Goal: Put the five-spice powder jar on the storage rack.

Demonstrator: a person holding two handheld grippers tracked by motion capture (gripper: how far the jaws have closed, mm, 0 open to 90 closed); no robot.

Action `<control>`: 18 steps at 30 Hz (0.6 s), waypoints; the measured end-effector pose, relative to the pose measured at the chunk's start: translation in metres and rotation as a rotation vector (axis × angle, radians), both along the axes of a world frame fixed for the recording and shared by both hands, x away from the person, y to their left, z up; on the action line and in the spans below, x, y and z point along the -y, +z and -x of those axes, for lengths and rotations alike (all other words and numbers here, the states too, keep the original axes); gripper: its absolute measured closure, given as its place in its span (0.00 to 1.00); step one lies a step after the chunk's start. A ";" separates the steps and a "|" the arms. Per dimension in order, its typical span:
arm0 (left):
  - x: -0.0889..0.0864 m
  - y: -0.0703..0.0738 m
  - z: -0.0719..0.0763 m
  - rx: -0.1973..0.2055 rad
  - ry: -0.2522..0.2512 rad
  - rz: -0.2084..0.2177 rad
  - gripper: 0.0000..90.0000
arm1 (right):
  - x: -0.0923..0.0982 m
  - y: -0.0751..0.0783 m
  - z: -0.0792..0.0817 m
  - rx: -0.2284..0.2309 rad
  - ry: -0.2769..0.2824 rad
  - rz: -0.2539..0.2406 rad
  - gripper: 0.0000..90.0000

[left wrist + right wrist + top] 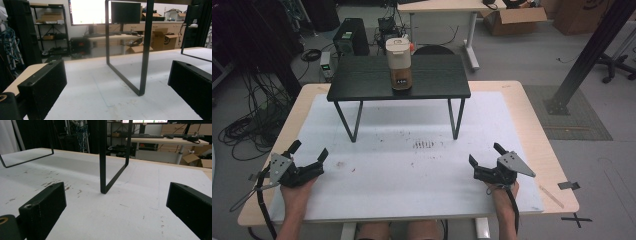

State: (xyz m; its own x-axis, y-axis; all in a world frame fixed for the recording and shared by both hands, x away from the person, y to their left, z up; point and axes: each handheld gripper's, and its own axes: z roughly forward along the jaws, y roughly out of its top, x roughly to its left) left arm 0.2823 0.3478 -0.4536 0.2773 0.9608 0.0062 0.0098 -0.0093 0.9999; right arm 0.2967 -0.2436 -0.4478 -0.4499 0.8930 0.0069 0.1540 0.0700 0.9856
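A small black shelf [362, 77] on thin metal legs stands at the far middle of the white mat [412, 175]. On its top sits a jar [398, 62] with a cream lid and brown contents. My left gripper [310, 149] rests at the near left of the mat, held by a hand, open and empty. At the near right, my right gripper [484, 153] is likewise open and empty. In the left gripper view, the open left gripper [117, 85] faces a shelf leg [143, 62]. The open right gripper [116, 207] faces another shelf leg [102, 165] in its own view.
Brown specks [423, 145] mark the mat in front of the shelf. The wooden table edge [557, 170] borders the mat. Beyond the table are a desk [447, 6], cardboard boxes [512, 20], a black box [351, 36] and cables on the floor. A black slanted post [592, 50] stands at right.
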 end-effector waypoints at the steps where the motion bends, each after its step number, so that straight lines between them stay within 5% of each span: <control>1: 0.000 0.000 0.000 -0.001 0.000 0.000 0.03 | 0.000 0.000 0.000 0.002 0.002 0.002 0.03; 18: 0.000 0.000 0.000 0.001 0.001 -0.004 0.03 | 0.001 -0.001 0.003 0.027 0.002 -0.009 0.04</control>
State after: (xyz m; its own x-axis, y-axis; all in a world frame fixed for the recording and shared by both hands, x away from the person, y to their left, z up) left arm 0.2820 0.3476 -0.4536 0.2766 0.9609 0.0103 0.0085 -0.0131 0.9999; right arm 0.2937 -0.2444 -0.4491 -0.4518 0.8921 0.0030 0.1275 0.0612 0.9899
